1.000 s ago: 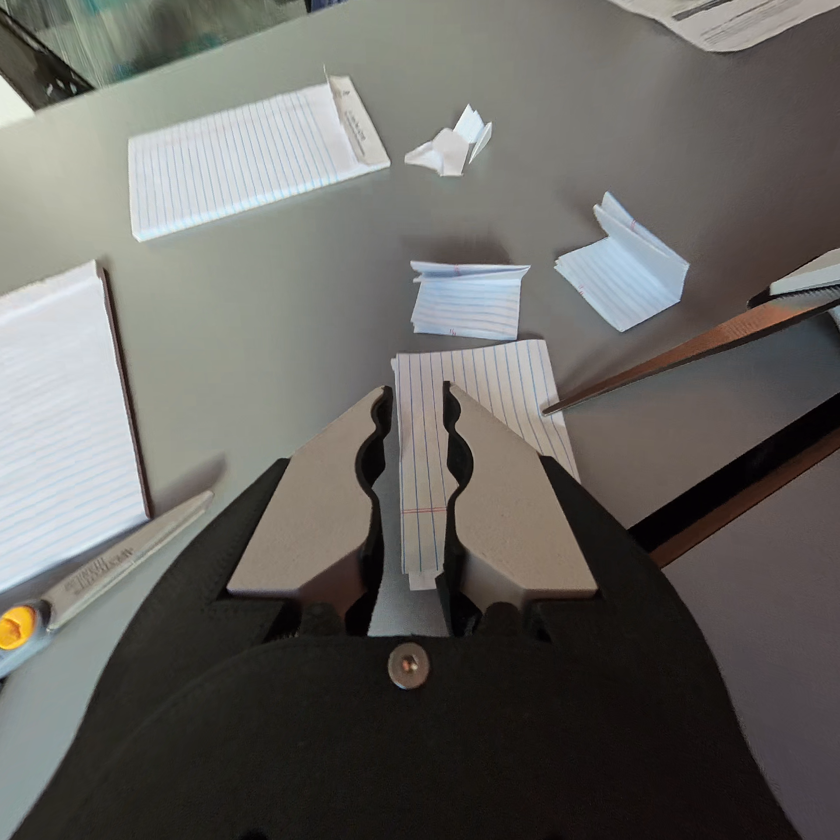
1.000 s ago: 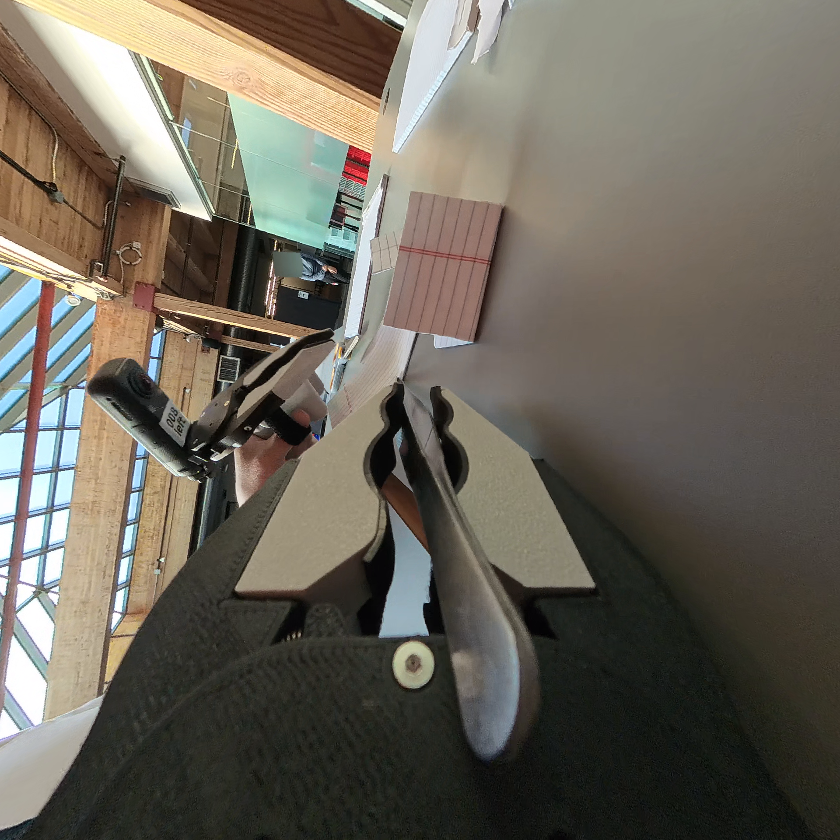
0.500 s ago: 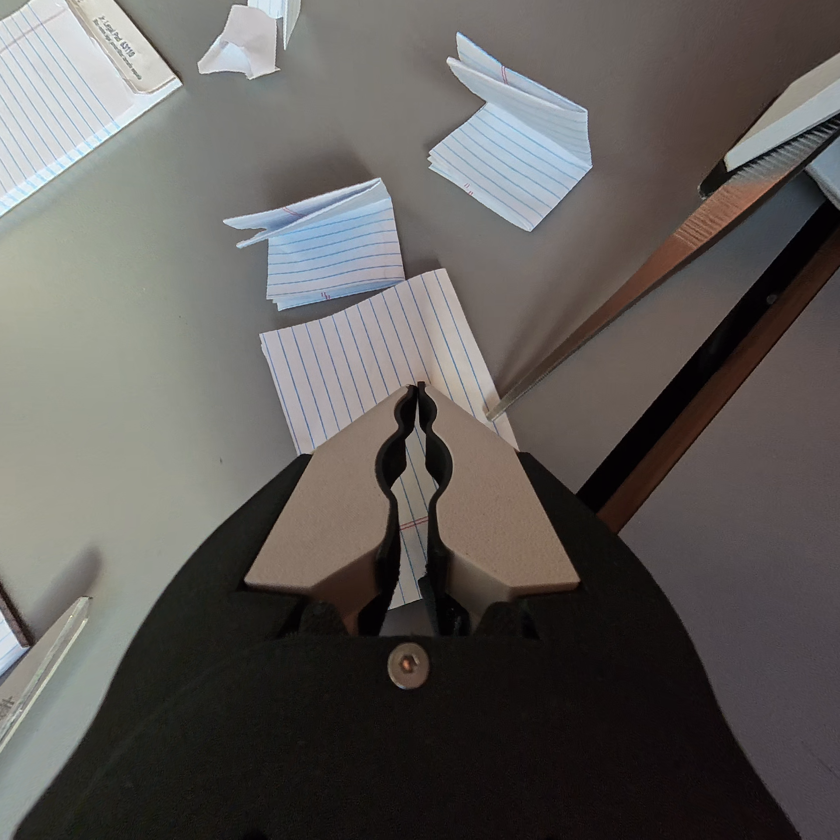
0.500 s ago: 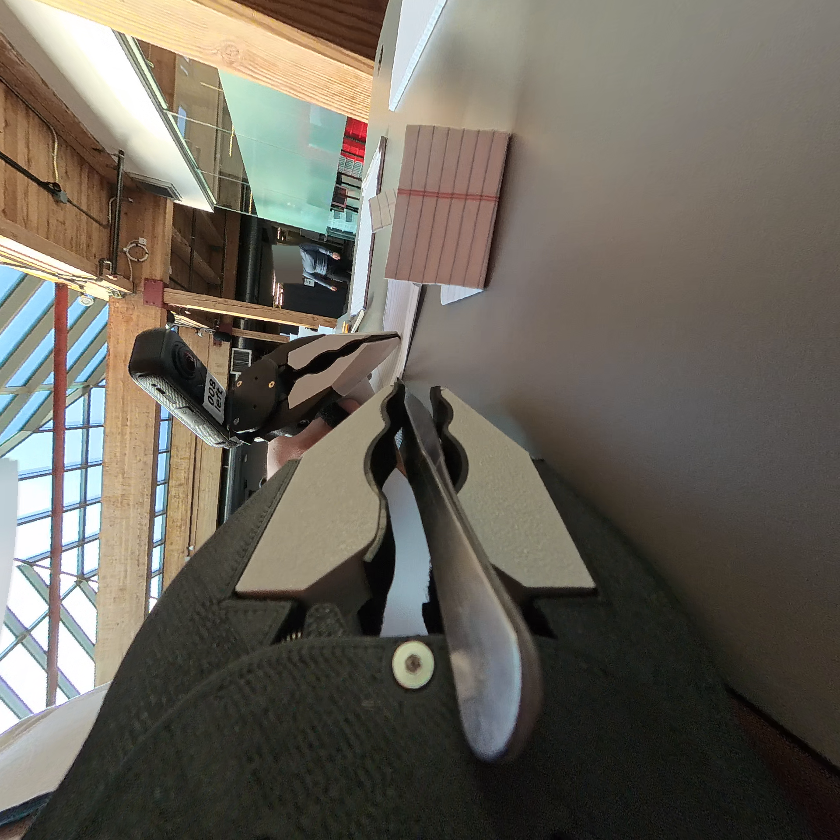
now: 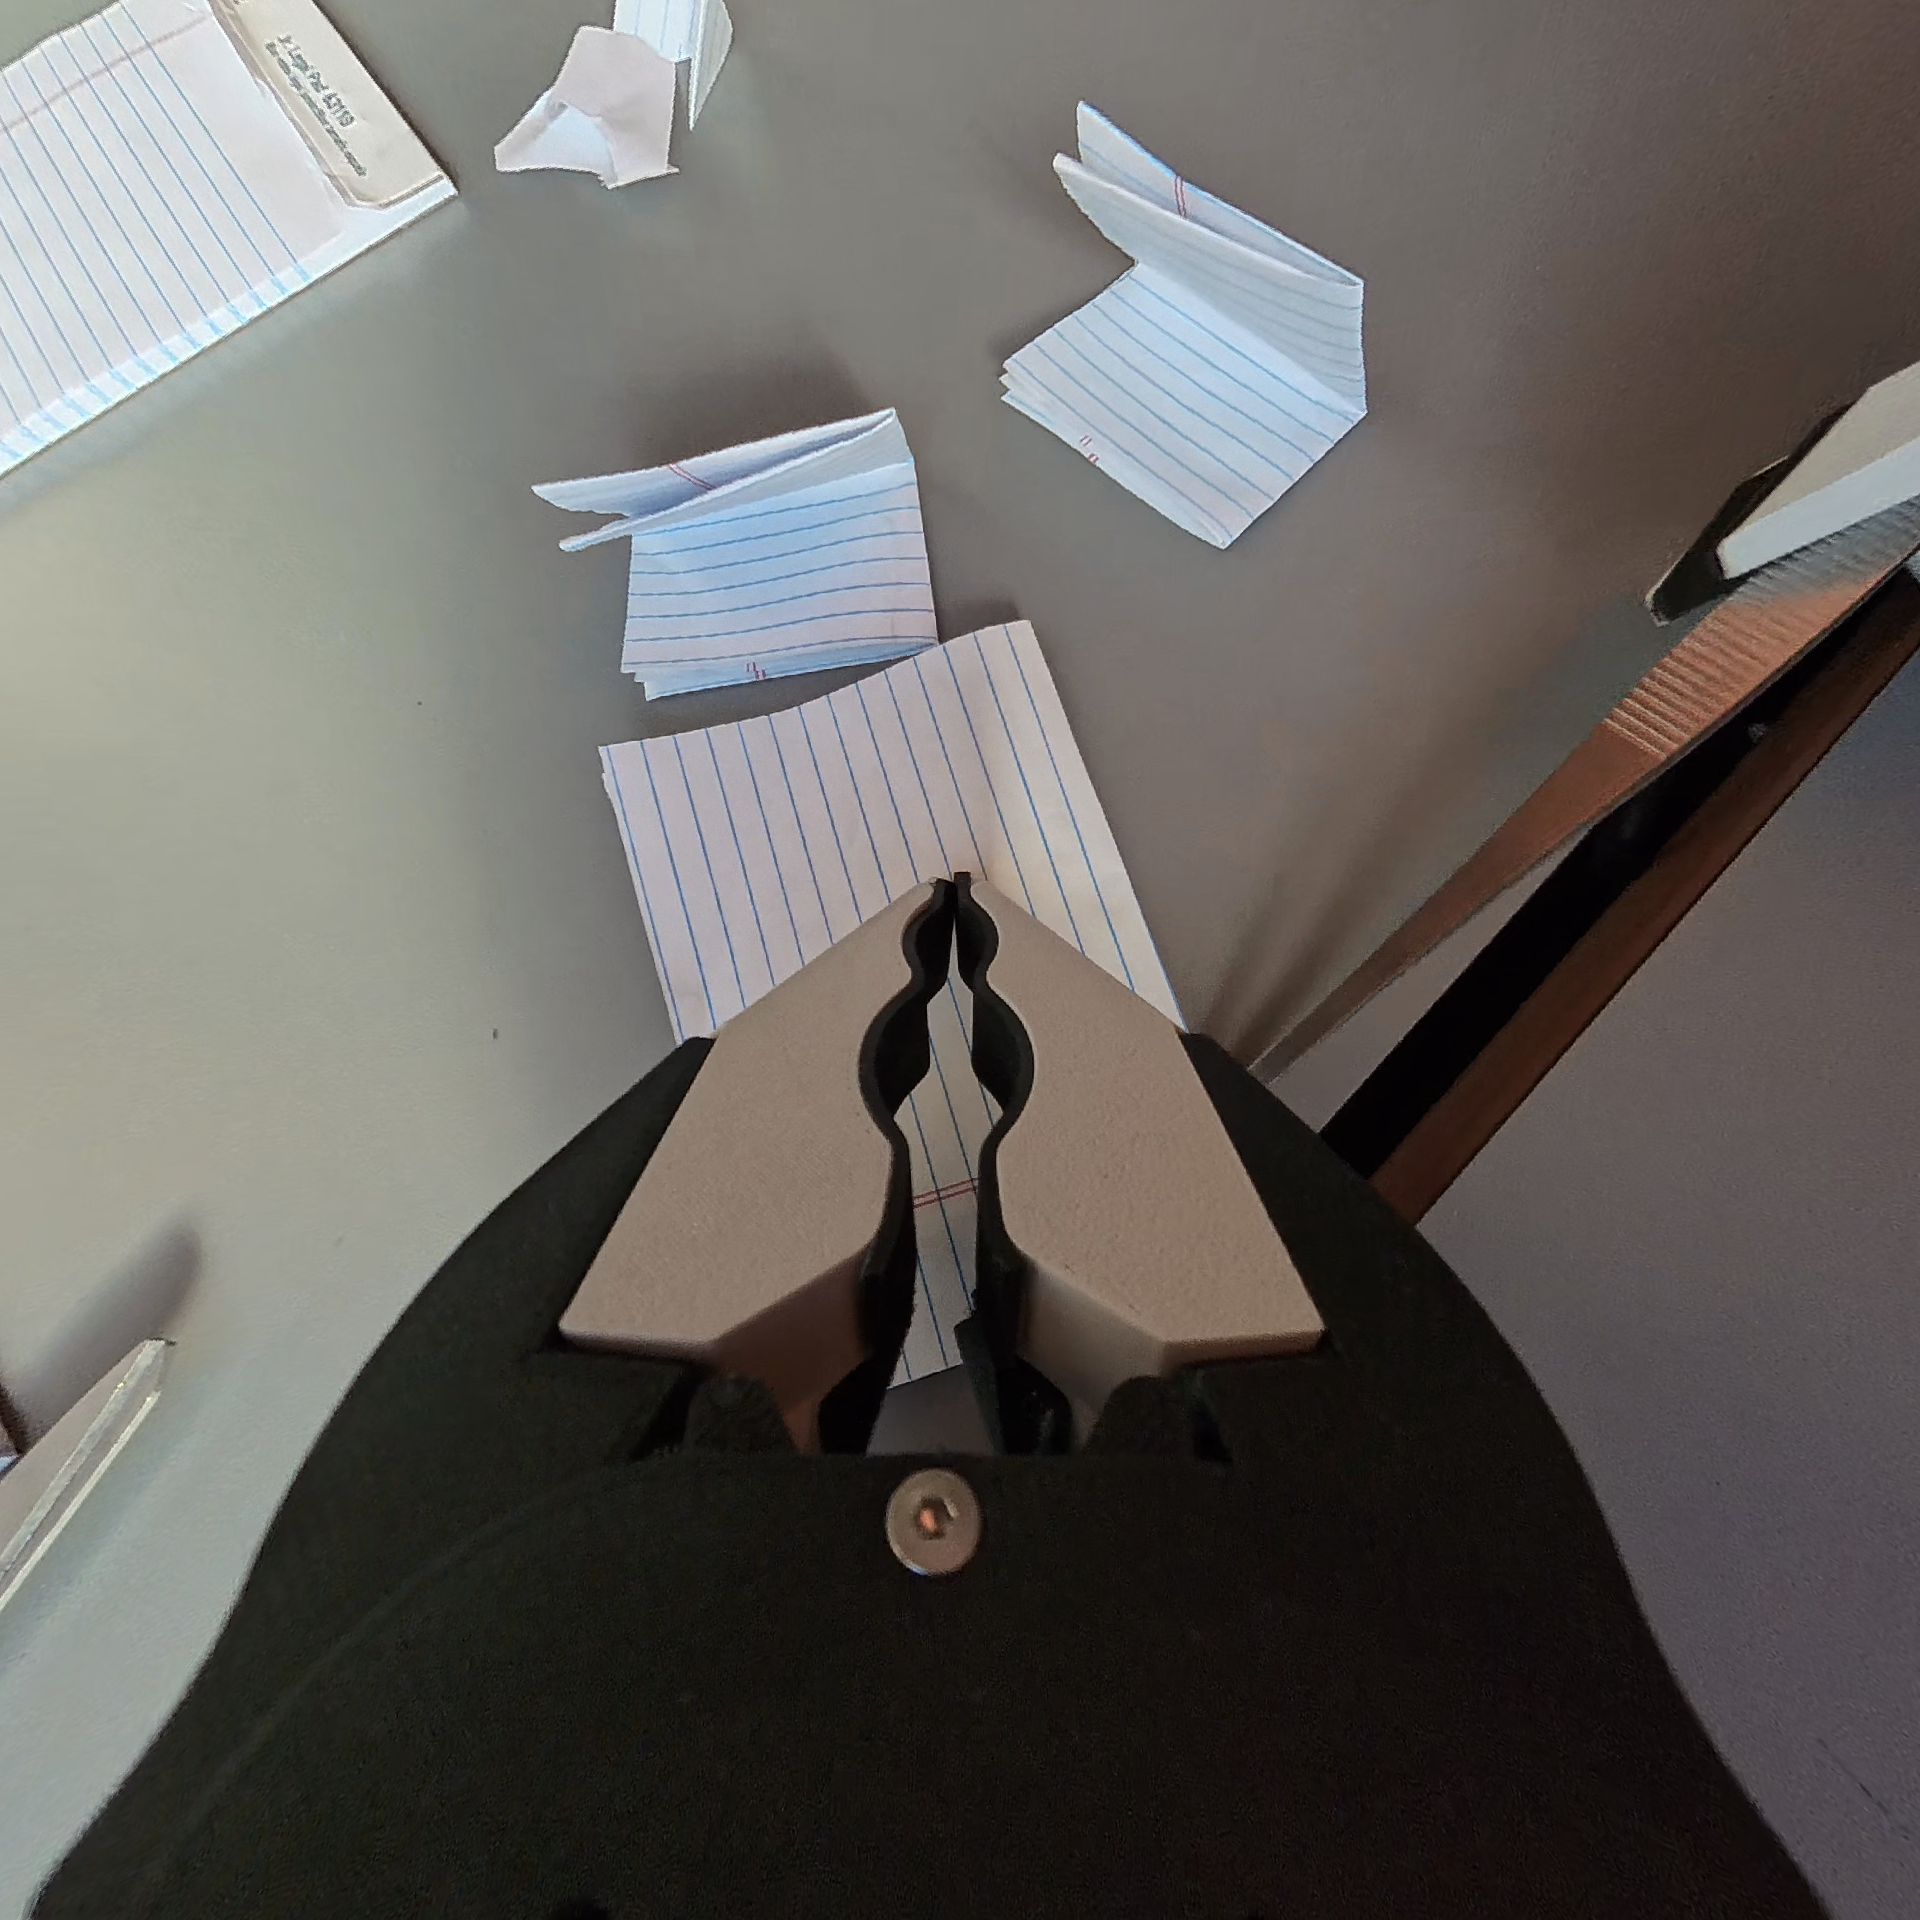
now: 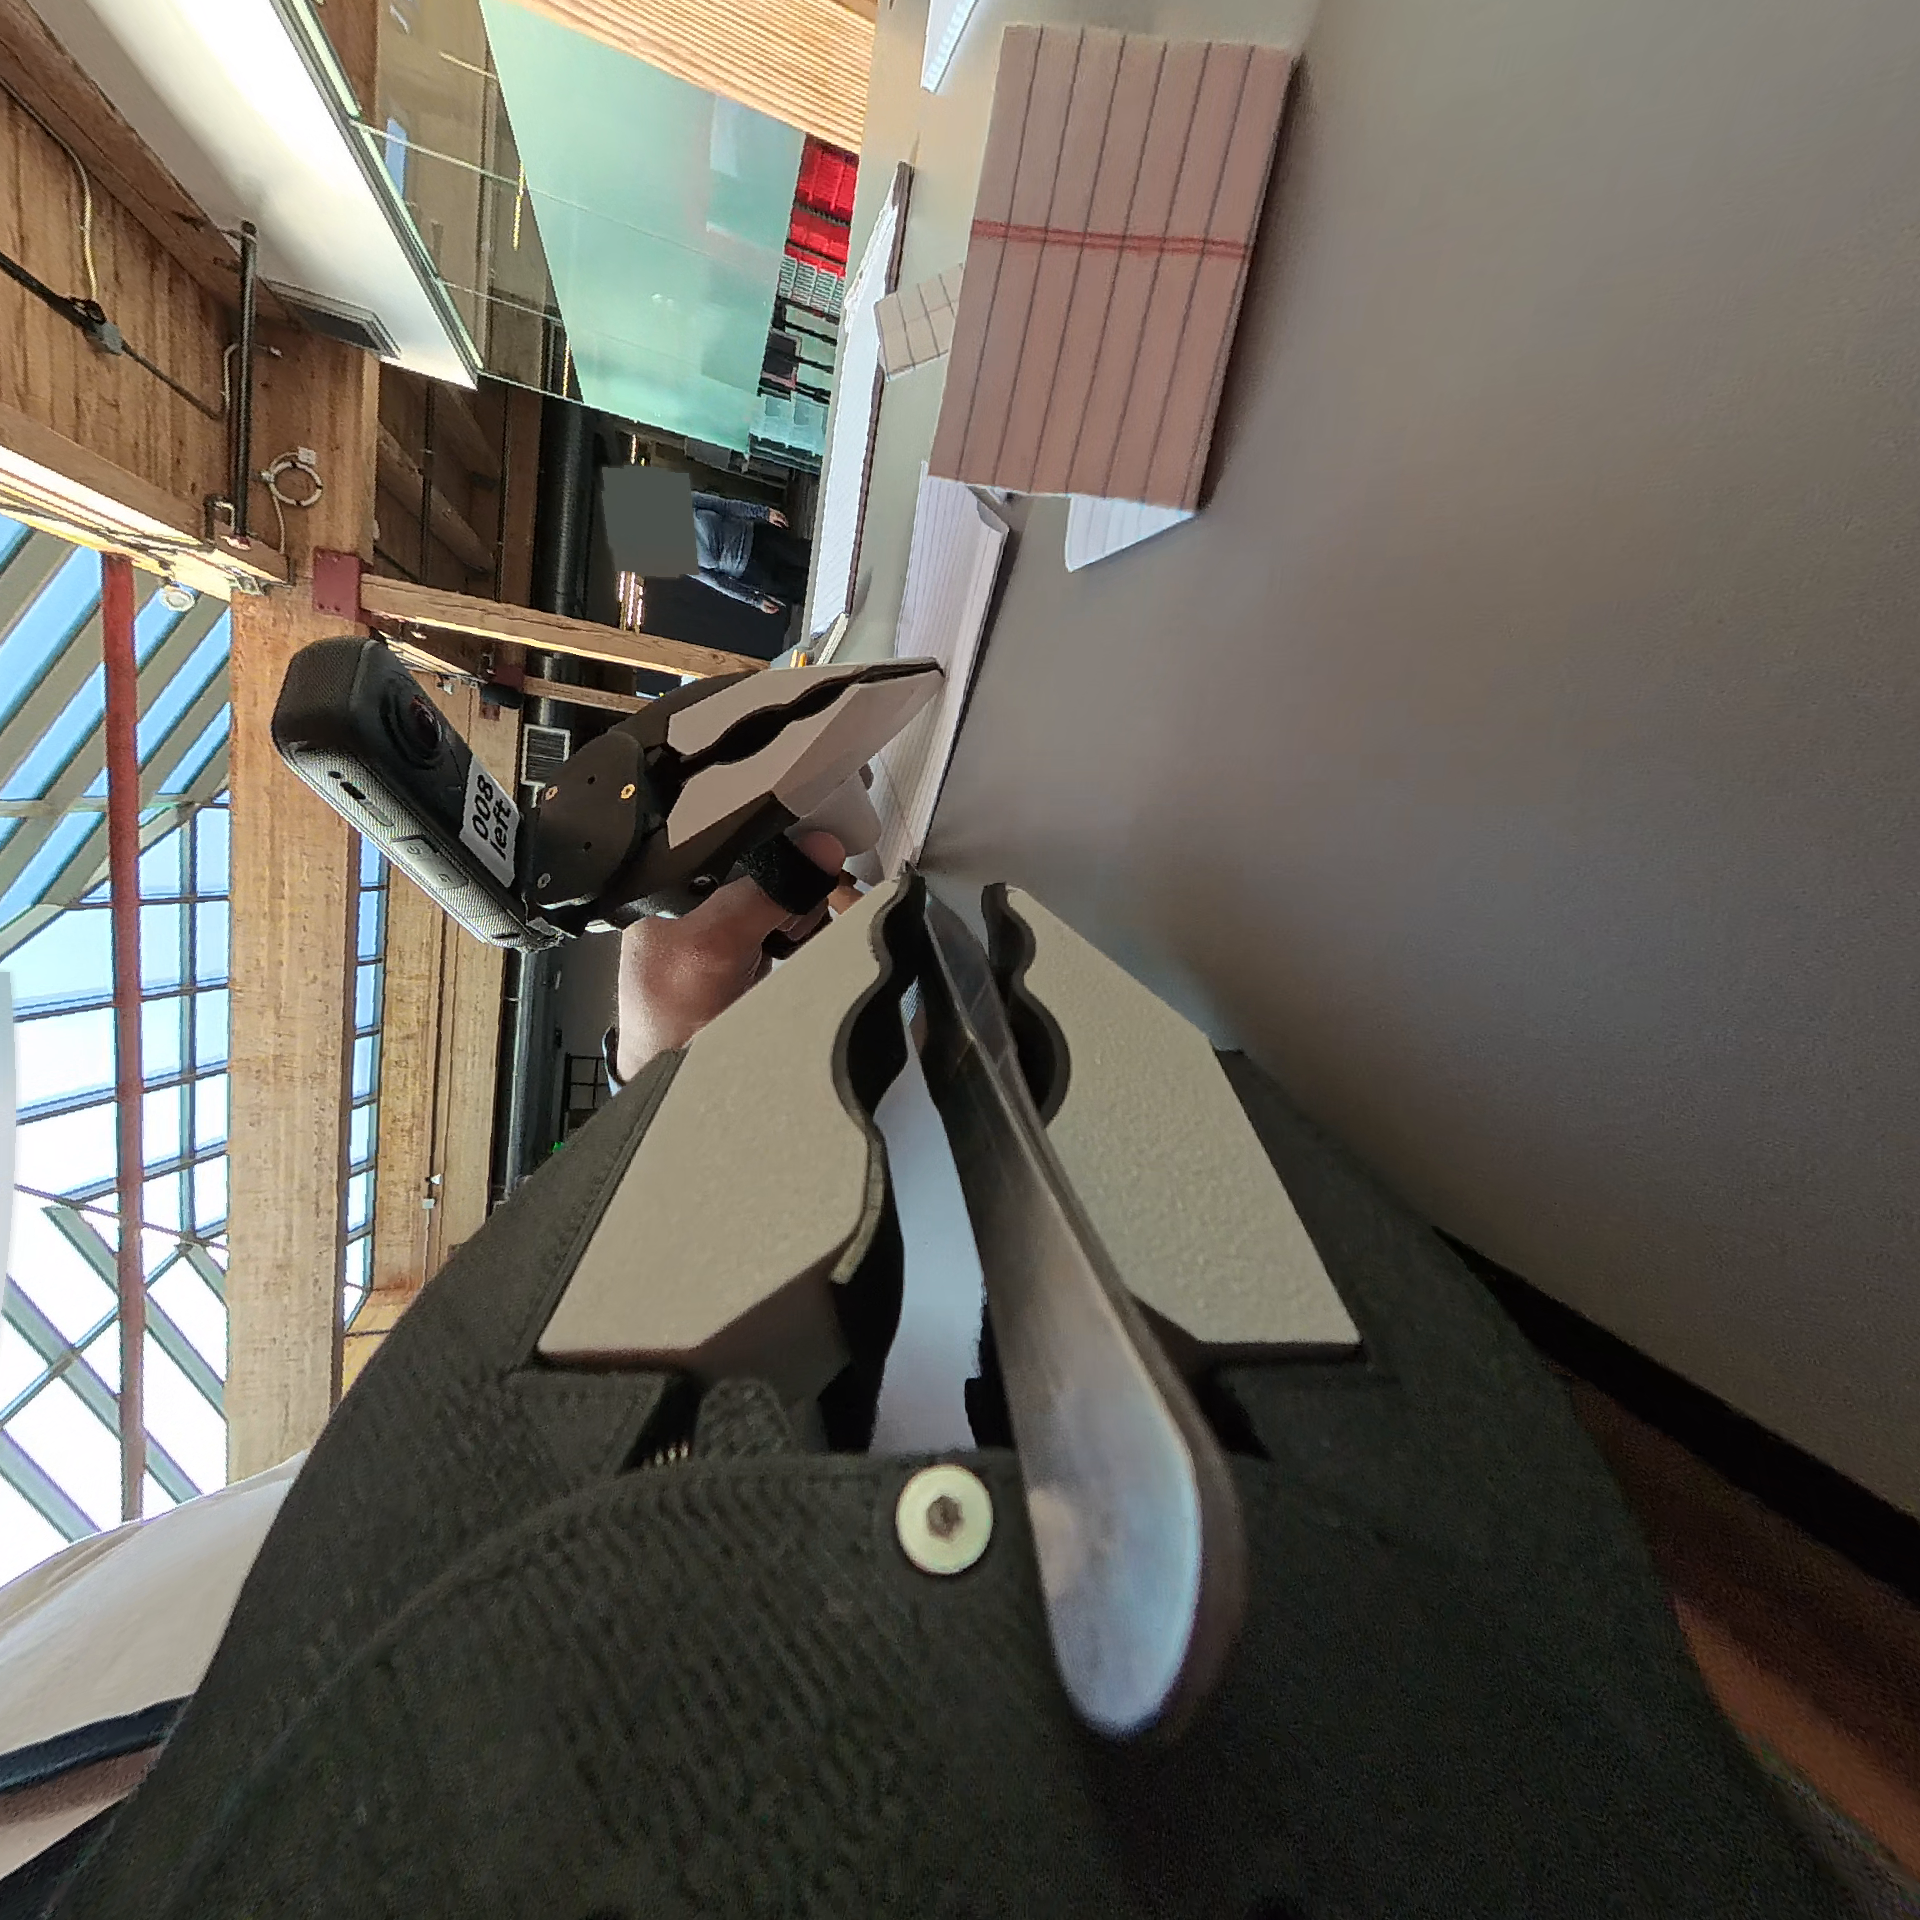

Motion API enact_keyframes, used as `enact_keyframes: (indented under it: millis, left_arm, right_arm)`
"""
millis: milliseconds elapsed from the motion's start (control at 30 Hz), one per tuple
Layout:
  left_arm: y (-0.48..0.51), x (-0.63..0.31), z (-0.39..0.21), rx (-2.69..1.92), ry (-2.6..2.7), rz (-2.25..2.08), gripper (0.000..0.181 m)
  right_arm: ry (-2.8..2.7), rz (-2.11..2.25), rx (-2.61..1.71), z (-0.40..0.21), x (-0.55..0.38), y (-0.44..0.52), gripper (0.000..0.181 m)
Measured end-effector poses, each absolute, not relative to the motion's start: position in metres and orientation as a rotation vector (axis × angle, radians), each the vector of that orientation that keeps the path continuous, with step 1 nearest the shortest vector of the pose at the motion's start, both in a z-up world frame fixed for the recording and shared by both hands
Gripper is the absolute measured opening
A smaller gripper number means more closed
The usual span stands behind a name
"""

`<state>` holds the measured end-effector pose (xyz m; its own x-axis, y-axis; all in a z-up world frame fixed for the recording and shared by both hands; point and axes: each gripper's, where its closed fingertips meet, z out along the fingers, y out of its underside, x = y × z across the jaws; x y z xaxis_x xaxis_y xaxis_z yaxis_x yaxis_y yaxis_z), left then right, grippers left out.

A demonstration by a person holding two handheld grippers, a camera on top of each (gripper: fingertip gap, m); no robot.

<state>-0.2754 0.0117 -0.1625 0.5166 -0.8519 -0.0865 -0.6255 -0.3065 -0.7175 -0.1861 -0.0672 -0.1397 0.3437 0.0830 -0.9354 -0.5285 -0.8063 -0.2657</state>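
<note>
A folded sheet of lined paper point(image 5: 831, 821) lies on the grey table point(image 5: 312, 935). My left gripper point(image 5: 954, 883) is shut, and its tips rest on the paper's middle. In the right wrist view the left gripper point(image 6: 914, 675), held by a hand point(image 6: 707, 956), touches the lined paper point(image 6: 945, 623) with its tips. My right gripper point(image 6: 945, 894) is shut on a long flat metal tool point(image 6: 1081, 1351). The metal tool point(image 5: 1507, 852) slants down from the upper right, with its tip at the paper's right edge.
Two more folded lined sheets point(image 5: 779, 582) point(image 5: 1195, 395) lie beyond the paper, with a crumpled scrap point(image 5: 613, 104) and a lined notepad point(image 5: 156, 239) farther back. A scissors blade point(image 5: 73, 1455) lies at the left. The table's dark edge point(image 5: 1558, 987) runs on the right. The tips of one gripper are about 12 cm away from the tips of the other. My right tips are about 30 cm from the scissors blade point(image 5: 73, 1455), my left tips only 20 cm.
My left gripper has gone from open to shut and moved forward and lower onto the folded sheet. The metal tool's tip has come in to the sheet's right edge.
</note>
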Motion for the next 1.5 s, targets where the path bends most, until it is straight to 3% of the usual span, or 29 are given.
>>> enact_keyframes:
  millis: [1133,1333,1500]
  left_arm:
    - [0.030,-0.273,-0.162,-2.024,1.116,-0.420,0.000]
    - [0.033,-0.283,-0.136,-2.013,0.919,-0.596,0.000]
    - [0.023,-0.311,-0.125,-2.047,0.859,-0.671,0.021]
  right_arm:
    - [0.286,1.520,-2.079,-0.138,-0.189,-0.068,0.012]
    - [0.327,1.467,-1.815,-0.102,-0.164,-0.058,0.015]
    - [0.441,1.327,-1.870,-0.115,-0.138,-0.051,0.016]
